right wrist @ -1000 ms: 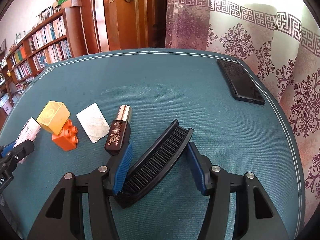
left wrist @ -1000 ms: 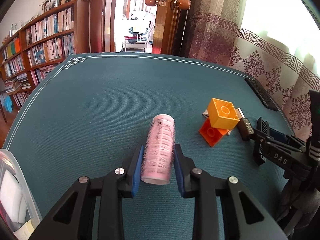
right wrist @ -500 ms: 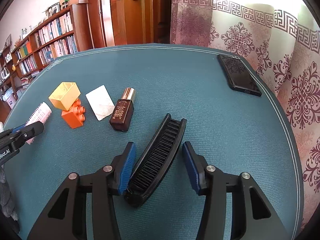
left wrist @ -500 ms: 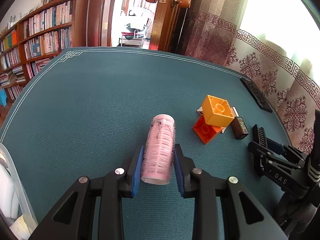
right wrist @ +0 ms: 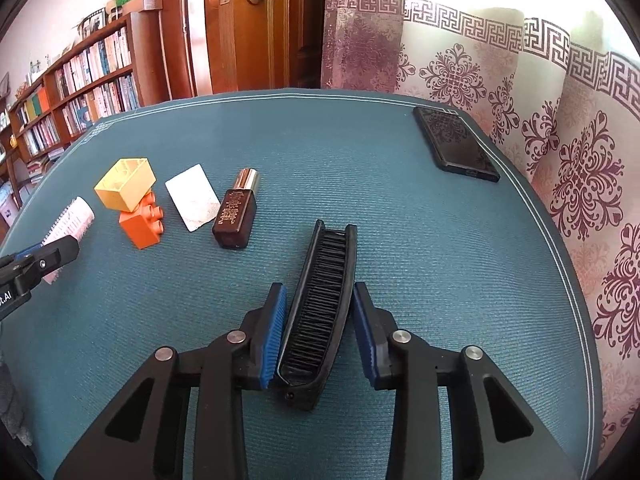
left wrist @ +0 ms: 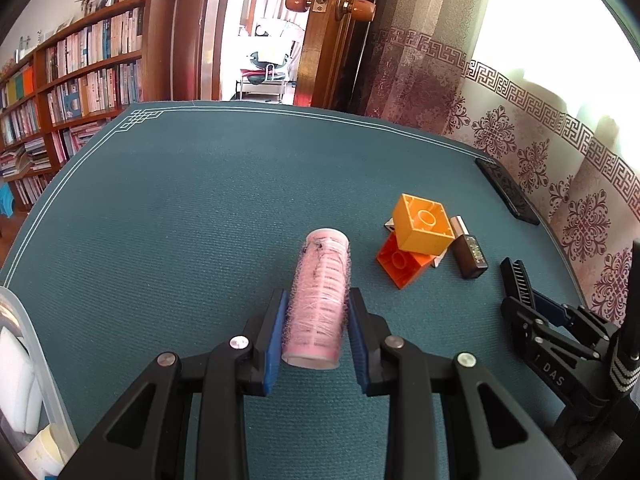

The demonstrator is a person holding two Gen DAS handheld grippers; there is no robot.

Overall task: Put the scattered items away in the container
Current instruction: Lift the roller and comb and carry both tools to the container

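The left gripper [left wrist: 316, 332] clamps a pink mesh-covered cylindrical hair roller [left wrist: 320, 300] just over the teal felt table [left wrist: 180, 220] — blue pads against both sides. The right gripper [right wrist: 320, 332] closes narrowly around a black folding plastic hairbrush [right wrist: 324, 308] — whether both pads touch is unclear.

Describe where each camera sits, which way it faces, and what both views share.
Left wrist: behind the left tool, facing across the table toward the door; its fingers flank the pink roller.
Right wrist: behind the right tool, facing the curtain; its fingers flank the black comb.
Shared: orange blocks, brown bottle, phone.
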